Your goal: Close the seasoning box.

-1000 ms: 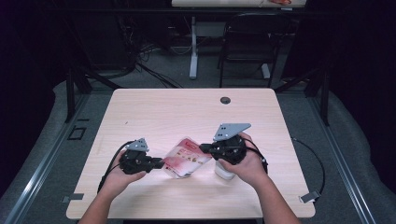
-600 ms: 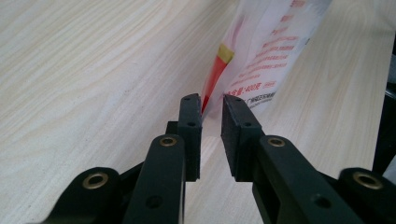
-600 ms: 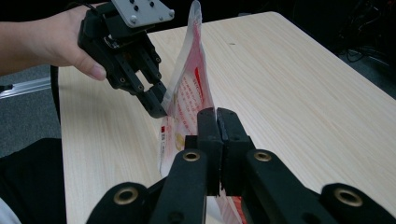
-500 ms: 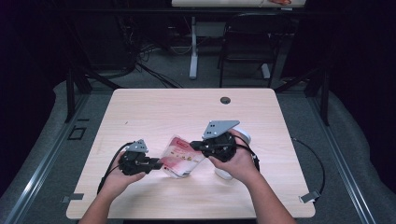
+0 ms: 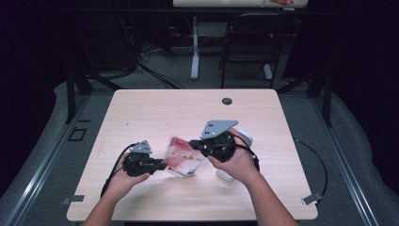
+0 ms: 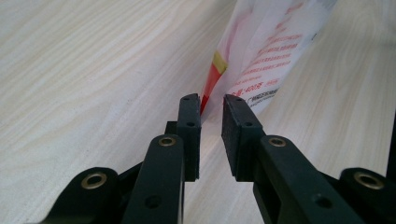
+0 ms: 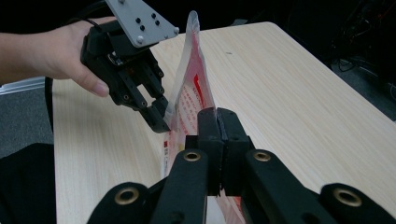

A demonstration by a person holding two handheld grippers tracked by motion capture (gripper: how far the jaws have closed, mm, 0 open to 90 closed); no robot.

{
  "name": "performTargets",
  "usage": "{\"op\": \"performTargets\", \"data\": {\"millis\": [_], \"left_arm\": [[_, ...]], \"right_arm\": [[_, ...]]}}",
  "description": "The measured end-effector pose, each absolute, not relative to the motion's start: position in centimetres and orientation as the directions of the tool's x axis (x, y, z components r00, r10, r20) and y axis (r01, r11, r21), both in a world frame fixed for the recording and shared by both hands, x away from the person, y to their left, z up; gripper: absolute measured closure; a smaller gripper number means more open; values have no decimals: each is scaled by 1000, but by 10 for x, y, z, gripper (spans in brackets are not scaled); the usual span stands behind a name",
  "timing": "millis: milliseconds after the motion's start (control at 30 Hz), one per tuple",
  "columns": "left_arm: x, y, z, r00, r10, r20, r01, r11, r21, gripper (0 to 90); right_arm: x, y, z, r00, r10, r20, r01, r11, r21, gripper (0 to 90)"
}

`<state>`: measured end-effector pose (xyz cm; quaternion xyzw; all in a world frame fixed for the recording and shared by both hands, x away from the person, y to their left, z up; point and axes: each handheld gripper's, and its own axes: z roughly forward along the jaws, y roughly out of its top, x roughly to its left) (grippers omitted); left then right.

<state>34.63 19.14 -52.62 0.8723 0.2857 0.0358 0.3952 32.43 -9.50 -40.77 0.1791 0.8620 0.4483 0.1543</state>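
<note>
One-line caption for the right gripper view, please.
Right hand-held gripper pinches a red-printed plastic pouch above the wooden table while the left hand-held gripper meets its edge.

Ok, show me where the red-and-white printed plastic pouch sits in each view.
High view: red-and-white printed plastic pouch at table centre-front, between both grippers.
Left gripper view: its corner rises top right, just beyond the jaws.
Right gripper view: upright at centre, pinched in the jaws.
Shared landmark: pale wooden table.

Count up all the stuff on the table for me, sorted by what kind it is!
Red-and-white plastic bags: 1
White cups: 1
Black claws, left claw and right claw: 2
Total: 4
</note>
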Motion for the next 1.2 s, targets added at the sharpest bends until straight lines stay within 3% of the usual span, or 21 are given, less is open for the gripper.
{"op": "performTargets", "data": {"millis": [433, 667, 933, 1200], "left_arm": [[347, 191, -533, 832, 524, -184, 493, -545, 678, 729], [344, 195, -524, 846, 488, -215, 474, -503, 723, 661], [337, 195, -513, 867, 469, -167, 423, -517, 744, 604], [336, 204, -506, 874, 451, -179, 411, -492, 768, 558]], "right_arm": [[326, -89, -414, -896, 435, -87, 177, 531, 828, 875], [326, -86, -414, -904, 420, -81, 171, 528, 832, 854], [323, -81, -415, -910, 407, -82, 159, 523, 838, 778], [323, -89, -408, -915, 403, 2, 181, 407, 895, 732]]}}
